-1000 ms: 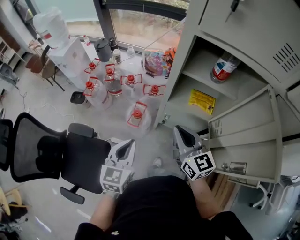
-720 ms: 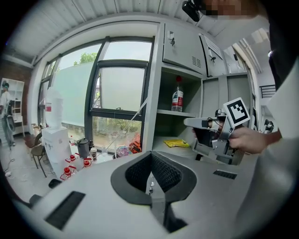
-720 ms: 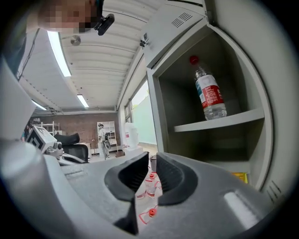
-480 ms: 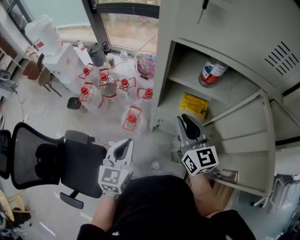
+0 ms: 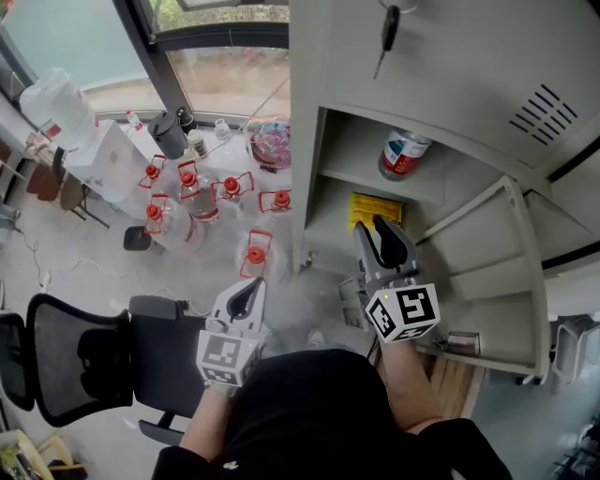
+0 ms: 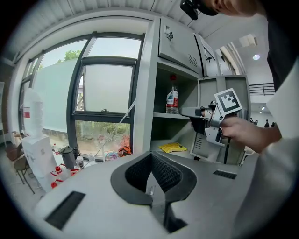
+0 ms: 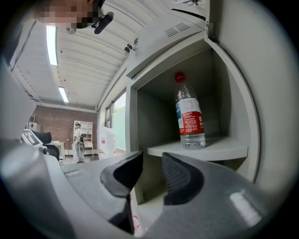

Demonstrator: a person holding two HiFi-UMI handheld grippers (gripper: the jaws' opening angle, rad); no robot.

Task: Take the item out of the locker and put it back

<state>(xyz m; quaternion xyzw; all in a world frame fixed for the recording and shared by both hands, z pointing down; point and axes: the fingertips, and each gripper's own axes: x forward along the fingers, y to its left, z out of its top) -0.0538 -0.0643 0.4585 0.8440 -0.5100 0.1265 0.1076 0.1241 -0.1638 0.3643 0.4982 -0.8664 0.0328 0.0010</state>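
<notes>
A clear water bottle [image 5: 401, 153] with a red label and red cap stands on the upper shelf of the open grey locker [image 5: 309, 187]; the left gripper view has the bottle [image 6: 172, 99] too. In the right gripper view the bottle [image 7: 189, 116] is upright, above and beyond the jaws. A yellow packet [image 5: 376, 210] lies on the shelf below. My right gripper [image 5: 378, 232] is at the locker's mouth, over the packet; its jaws have just been opening and stand slightly apart with nothing between them [image 7: 152, 172]. My left gripper [image 5: 249, 292] hangs back outside the locker, shut and empty [image 6: 150, 161].
The locker door [image 5: 497, 272] stands open on the right. A key [image 5: 386, 28] hangs in the closed door above. Several water jugs with red handles [image 5: 220, 192] sit on the floor by the window. A black office chair [image 5: 84, 361] is at lower left, a water dispenser [image 5: 98, 155] behind it.
The right gripper has risen and moved forward to the locker's opening, and its jaws have parted. The head view has swung toward the locker. The left gripper has shifted only slightly.
</notes>
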